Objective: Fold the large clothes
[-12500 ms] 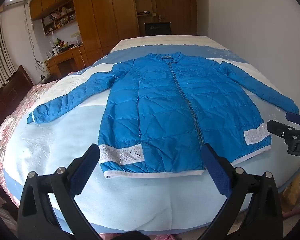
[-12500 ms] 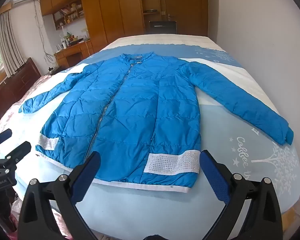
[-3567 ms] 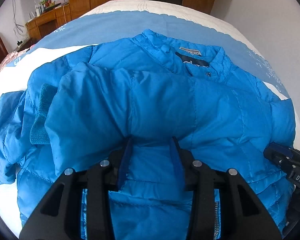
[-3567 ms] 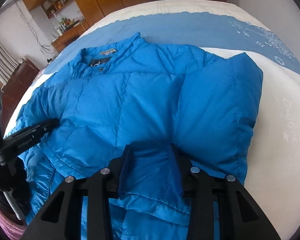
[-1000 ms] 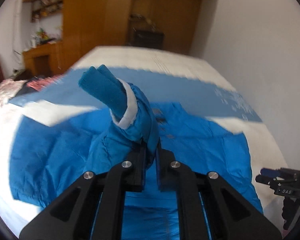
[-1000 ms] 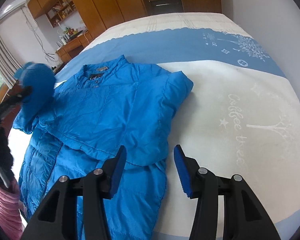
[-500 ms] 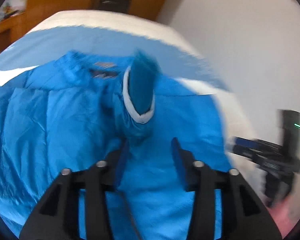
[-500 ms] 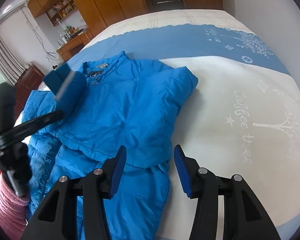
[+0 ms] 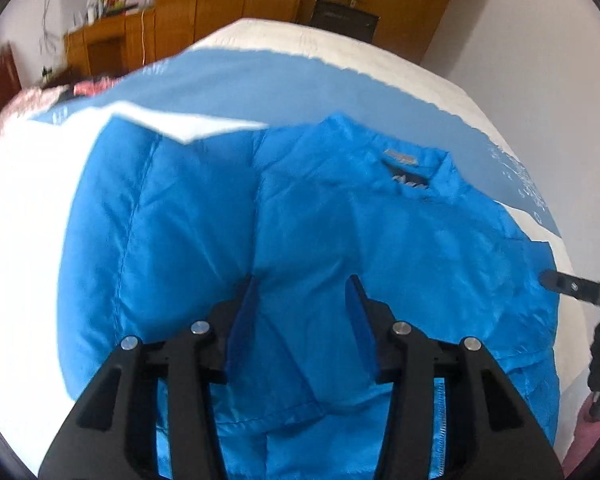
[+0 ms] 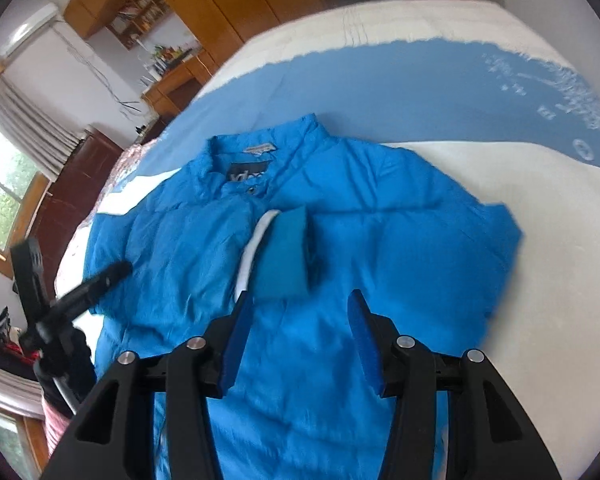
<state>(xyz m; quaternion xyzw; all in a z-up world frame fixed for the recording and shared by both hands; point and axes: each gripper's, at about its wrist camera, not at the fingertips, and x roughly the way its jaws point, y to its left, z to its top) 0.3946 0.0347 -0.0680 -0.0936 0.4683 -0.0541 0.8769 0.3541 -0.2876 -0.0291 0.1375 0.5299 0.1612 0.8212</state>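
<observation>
A blue puffer jacket (image 9: 300, 240) lies on the bed with both sleeves folded in over its chest; it also shows in the right wrist view (image 10: 380, 248). A knit cuff (image 10: 284, 256) with a white lining lies across the chest below the collar (image 10: 252, 160). My left gripper (image 9: 302, 304) is open and empty just above the folded sleeve. My right gripper (image 10: 298, 320) is open and empty above the jacket's middle, just below the cuff. The left gripper also shows at the left edge of the right wrist view (image 10: 100, 280).
The bed (image 10: 540, 220) has a blue and white cover. Wooden wardrobes (image 9: 260, 8) and a desk (image 9: 108, 40) stand beyond its head. A white wall (image 9: 540, 40) runs along the right side. A window with curtains (image 10: 16, 160) is at the left.
The left gripper has let go of the left sleeve, which now lies across the chest, and stands open low over it. The right gripper has moved in closer over the jacket.
</observation>
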